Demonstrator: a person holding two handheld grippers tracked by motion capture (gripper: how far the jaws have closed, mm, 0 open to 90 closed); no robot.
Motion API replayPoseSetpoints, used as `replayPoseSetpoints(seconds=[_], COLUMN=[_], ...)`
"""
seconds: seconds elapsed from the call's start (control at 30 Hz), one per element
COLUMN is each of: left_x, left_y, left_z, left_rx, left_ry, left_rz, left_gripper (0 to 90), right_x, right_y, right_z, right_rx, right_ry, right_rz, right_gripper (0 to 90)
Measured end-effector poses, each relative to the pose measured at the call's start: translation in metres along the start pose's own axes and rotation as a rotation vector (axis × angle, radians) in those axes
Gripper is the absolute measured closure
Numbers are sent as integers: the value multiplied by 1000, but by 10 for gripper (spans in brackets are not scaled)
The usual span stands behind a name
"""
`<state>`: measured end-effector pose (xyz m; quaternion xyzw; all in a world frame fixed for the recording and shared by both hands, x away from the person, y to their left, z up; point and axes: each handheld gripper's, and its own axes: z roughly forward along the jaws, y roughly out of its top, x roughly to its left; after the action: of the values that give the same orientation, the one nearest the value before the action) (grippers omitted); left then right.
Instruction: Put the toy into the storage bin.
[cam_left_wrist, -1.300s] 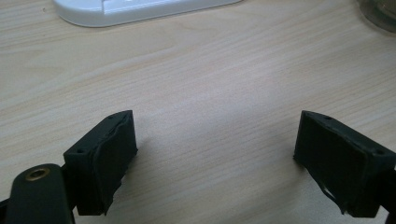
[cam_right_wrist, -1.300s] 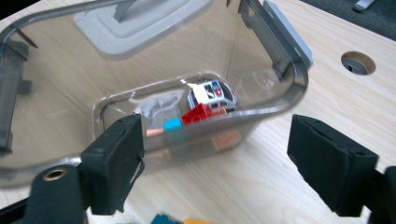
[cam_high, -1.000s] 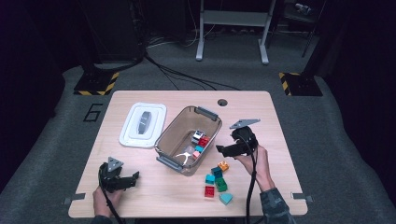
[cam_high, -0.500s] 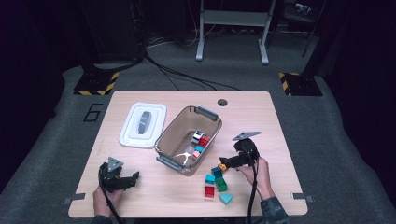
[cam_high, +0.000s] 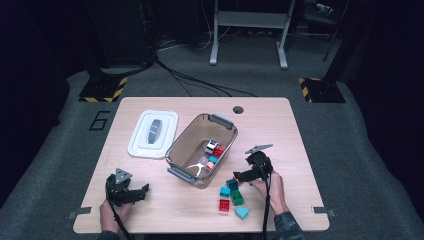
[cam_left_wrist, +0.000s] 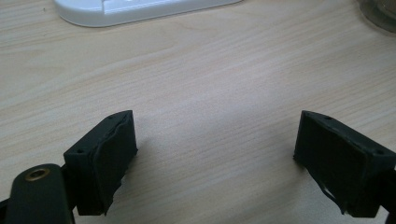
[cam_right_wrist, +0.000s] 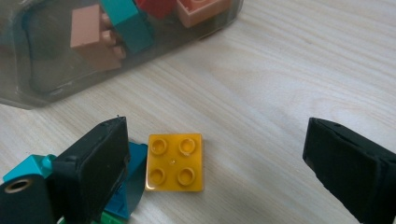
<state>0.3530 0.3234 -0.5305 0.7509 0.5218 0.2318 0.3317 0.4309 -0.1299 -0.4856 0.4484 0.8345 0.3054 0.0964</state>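
the fingers of the right gripper (cam_right_wrist: 217, 172) are spread wide and hold nothing; a yellow four-stud brick (cam_right_wrist: 175, 162) lies flat on the table between them, just beside the left-hand finger (cam_right_wrist: 95, 168) and well apart from the other. behind that finger sit a blue brick (cam_right_wrist: 135, 179) touching the yellow one, a teal brick (cam_right_wrist: 28, 169) and a sliver of green brick (cam_right_wrist: 109, 219). ahead of the fingertips stands a clear bin (cam_right_wrist: 42, 88) with teal, tan, red and orange bricks inside. in the high view this gripper (cam_high: 245, 176) sits just beside the loose bricks (cam_high: 231, 196) and near the bin (cam_high: 202, 145)

the left gripper (cam_left_wrist: 217, 163) also has its fingers spread, over bare wood, with a white lid (cam_left_wrist: 140, 9) well ahead of them

no brand shows on the bricks; a "6" (cam_high: 100, 120) is marked on the grey floor beside the pale wooden table (cam_high: 280, 130). the room behind is dark, with cables, a metal stand (cam_high: 247, 30) and yellow-black striped blocks (cam_high: 103, 89)
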Motion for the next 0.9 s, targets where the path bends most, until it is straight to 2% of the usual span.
replayPoseSetpoints(seconds=[0.23, 0.33, 0.67, 0.9], left_x=[0, 0, 0, 0], left_y=[0, 0, 0, 0], left_z=[0, 0, 0, 0], left_rx=[-1, -1, 0, 0], left_ry=[0, 0, 0, 0], left_rz=[-1, -1, 0, 0], left_gripper=[126, 126, 126, 126], right_x=[3, 4, 4, 5], right_y=[1, 2, 1, 1], right_z=[7, 8, 10, 10], right_rx=[20, 27, 50, 57], right_ry=[-27, -17, -35, -21], right_rz=[-10, -6, 2, -3], right_gripper=[133, 142, 184, 187])
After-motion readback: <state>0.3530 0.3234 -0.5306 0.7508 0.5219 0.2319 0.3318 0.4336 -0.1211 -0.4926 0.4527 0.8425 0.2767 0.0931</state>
